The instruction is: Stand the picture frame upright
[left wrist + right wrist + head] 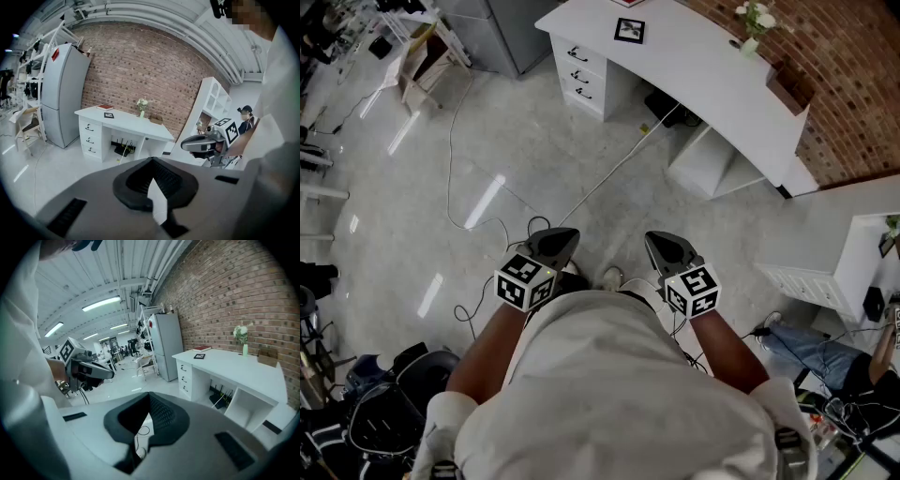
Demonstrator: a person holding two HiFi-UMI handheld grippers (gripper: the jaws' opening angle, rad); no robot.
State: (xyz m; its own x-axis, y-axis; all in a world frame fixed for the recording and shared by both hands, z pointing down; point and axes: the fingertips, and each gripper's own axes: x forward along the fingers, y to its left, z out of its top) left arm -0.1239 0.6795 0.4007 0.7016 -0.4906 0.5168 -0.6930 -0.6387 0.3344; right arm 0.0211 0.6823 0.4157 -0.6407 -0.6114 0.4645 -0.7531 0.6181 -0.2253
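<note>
The small black picture frame (629, 30) lies flat on the white desk (694, 66), far from me across the floor. It also shows on the desk in the left gripper view (108, 115) and the right gripper view (199, 356). Both grippers hang close to my body, well short of the desk. My left gripper (555, 242) is shut with nothing between its jaws (154, 187). Beside it my right gripper (664, 246) is shut and empty too (147, 425).
A vase of white flowers (753, 23) and a brown box (789, 89) stand on the desk's right part. Cables (455, 141) trail over the grey floor. A fridge (61, 93) stands left of the desk, a white cabinet (825, 272) to the right. Another person (825, 356) sits at lower right.
</note>
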